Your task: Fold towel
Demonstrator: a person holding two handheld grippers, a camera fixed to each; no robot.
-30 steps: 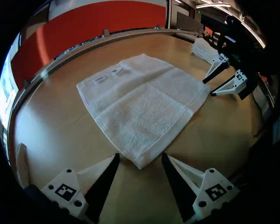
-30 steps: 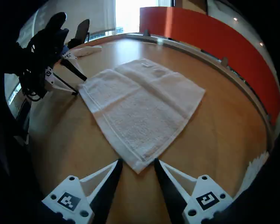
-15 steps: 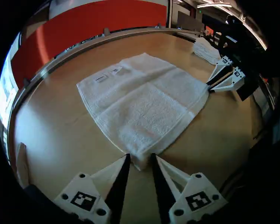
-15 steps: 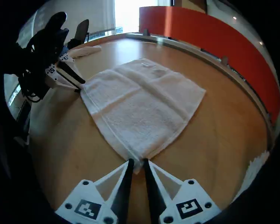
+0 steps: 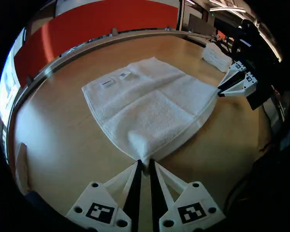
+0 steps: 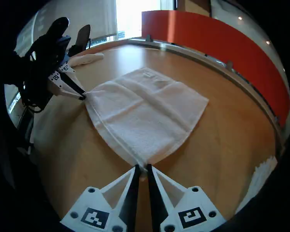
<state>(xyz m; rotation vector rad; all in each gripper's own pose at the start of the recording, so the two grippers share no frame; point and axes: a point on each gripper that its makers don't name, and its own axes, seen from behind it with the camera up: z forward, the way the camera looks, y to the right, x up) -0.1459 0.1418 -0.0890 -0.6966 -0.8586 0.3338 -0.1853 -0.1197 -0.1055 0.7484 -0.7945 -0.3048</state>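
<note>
Towel: the white towel (image 5: 149,108) lies spread straight ahead of the left claw, and its nearest corner runs right in between that claw's fingers.
Left claw: the left claw (image 5: 145,164) has its fingers drawn together, both pressing on that corner, with the cloth bunched up just in front of the tips.
Right claw: the right claw (image 6: 142,168) is closed the same way on the neighbouring corner. From the left claw it sits well off to the front right.
Why two corners: my read is that each claw takes one end of the same edge so the whole edge can travel over as one straight line.
Held edge: the hem between the two claws rides slightly off the wood, with a shadow under it.
Far side: the two far corners lie flat, and small labels (image 5: 114,78) show up front and left of the left claw. That looks like the landing line.
Table: the wooden table (image 5: 60,127) stretches on past the towel.
Beyond: a pile of folded cloths (image 5: 216,58) sits just past the right claw, and a red panel (image 5: 87,27) runs along the far edge.
</note>
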